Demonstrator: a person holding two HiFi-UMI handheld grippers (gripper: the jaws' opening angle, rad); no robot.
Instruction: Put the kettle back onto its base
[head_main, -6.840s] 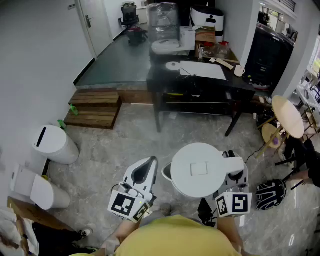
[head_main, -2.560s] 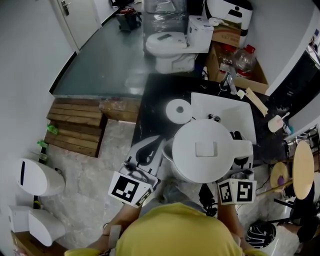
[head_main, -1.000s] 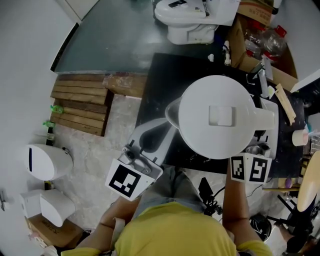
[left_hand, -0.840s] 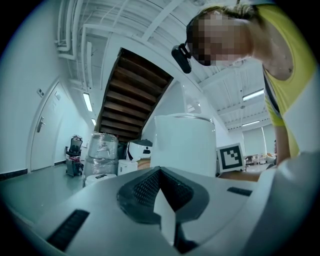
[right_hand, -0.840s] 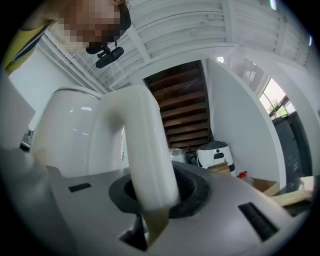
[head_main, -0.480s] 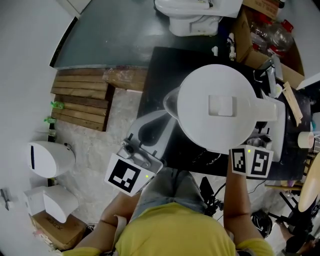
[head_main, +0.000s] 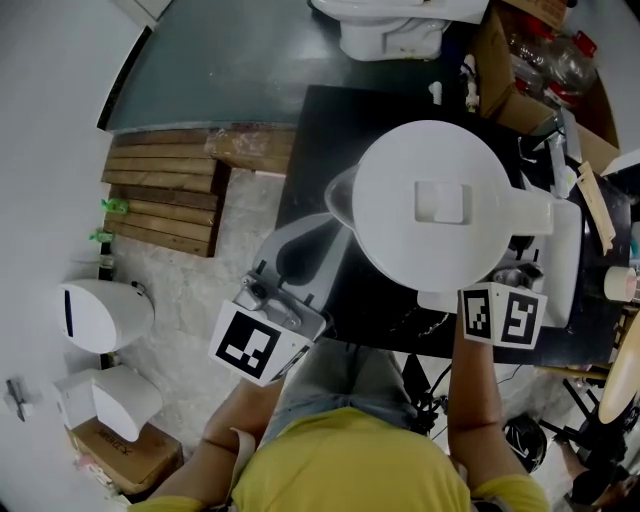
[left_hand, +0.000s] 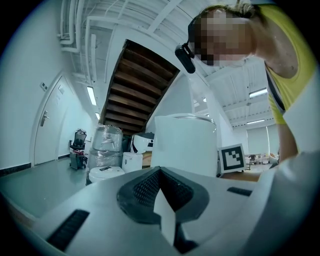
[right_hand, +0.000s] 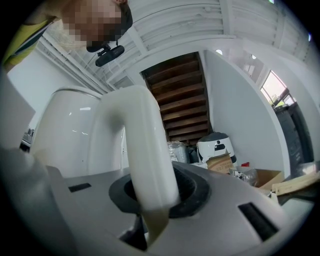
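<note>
**Kettle's up in the air over the surface, base nowhere in sight**

The white kettle (left_hand: 184, 145) is hanging above the dark surface (head_main: 310, 130), closer to its near edge than the far one. The right tongs (right_hand: 152, 205) are clamped on the handle (right_hand: 142, 145), and that grip carries the whole thing. The left tongs (left_hand: 162, 200) sit just beside the spout (head_main: 340, 205), pinched together on nothing.

I'd call this the carry-and-line-up step, with the set-down not done yet. The catch is I can't spot the base in any view. My guess is it's hidden under the kettle's body. The next move needs a level, centred lowering so the bottom seats onto it, then letting go of the handle.

Writing? None I can read. The lid (head_main: 440, 205) is plain, and the tongs only carry black-and-white square markers (head_main: 248, 345). Any print on the cardboard box (head_main: 500, 40) by the far right corner is too small to make out.
</note>
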